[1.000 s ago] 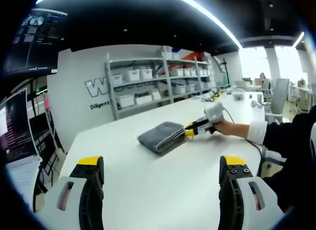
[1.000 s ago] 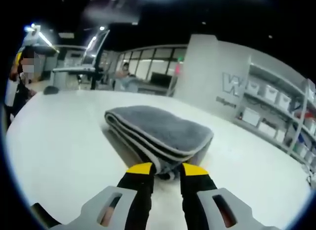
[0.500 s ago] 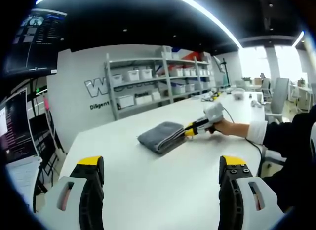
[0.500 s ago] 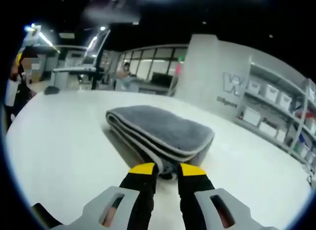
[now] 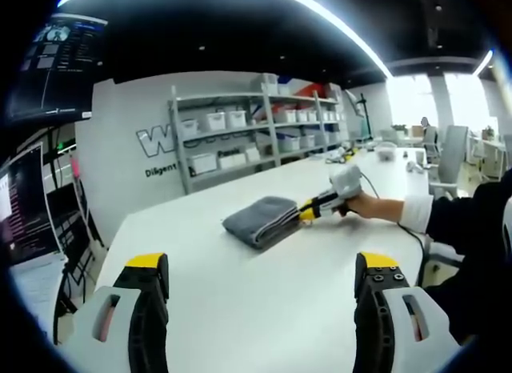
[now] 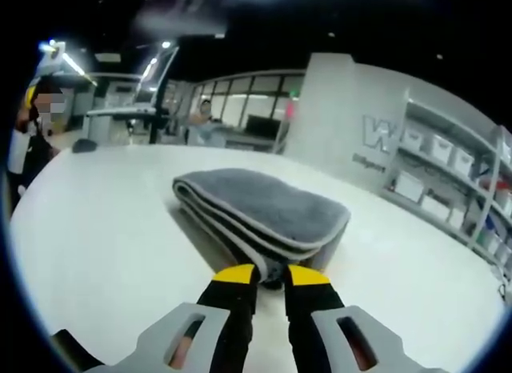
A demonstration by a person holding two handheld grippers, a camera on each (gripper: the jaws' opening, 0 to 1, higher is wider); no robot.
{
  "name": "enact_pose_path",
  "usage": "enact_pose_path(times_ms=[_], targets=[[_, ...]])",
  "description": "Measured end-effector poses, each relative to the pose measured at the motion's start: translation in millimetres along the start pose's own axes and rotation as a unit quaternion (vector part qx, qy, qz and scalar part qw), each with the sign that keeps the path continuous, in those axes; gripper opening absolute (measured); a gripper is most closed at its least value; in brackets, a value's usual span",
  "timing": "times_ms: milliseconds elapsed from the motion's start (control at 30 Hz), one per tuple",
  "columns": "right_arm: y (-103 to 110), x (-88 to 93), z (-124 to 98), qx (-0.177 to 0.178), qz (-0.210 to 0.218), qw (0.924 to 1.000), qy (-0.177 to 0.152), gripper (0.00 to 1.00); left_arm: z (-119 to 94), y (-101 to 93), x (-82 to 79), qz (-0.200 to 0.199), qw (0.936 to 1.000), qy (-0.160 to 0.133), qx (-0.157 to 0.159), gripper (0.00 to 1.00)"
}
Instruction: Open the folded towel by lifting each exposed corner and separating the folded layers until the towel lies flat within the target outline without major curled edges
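A grey folded towel (image 6: 264, 209) with pale piping lies on the white table (image 6: 96, 229). My right gripper (image 6: 270, 275) has its yellow-tipped jaws closed on the towel's near corner, where the stacked layers meet. In the left gripper view the same towel (image 5: 262, 218) sits mid-table, with the right gripper (image 5: 305, 214) held by a hand at its right edge. My left gripper (image 5: 260, 265) hovers well short of the towel, jaws wide apart and nothing between them.
Metal shelves (image 5: 256, 133) with white bins stand against the far wall. A monitor (image 5: 20, 205) is at the left edge. A person's sleeve (image 5: 464, 221) reaches in from the right. Chairs (image 5: 448, 153) and small items sit at the table's far end.
My right gripper's jaws have narrowed onto the towel's near corner. The left gripper has stayed put.
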State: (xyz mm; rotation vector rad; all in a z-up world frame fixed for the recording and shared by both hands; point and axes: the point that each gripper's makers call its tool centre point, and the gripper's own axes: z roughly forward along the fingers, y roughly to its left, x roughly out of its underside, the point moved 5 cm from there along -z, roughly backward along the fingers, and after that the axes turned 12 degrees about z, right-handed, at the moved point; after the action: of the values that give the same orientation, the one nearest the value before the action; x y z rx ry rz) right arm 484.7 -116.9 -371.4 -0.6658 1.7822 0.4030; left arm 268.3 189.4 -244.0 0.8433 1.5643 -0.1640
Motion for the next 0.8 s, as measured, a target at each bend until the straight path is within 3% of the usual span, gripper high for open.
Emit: enact_pose_path(times_ms=[800], targets=[[3.4, -1.7, -4.1, -0.01, 0.027, 0.9996, -0.007, 0.02, 0.5, -0.9, 2.3, 0.001, 1.0, 0.001, 0.004, 0.94]])
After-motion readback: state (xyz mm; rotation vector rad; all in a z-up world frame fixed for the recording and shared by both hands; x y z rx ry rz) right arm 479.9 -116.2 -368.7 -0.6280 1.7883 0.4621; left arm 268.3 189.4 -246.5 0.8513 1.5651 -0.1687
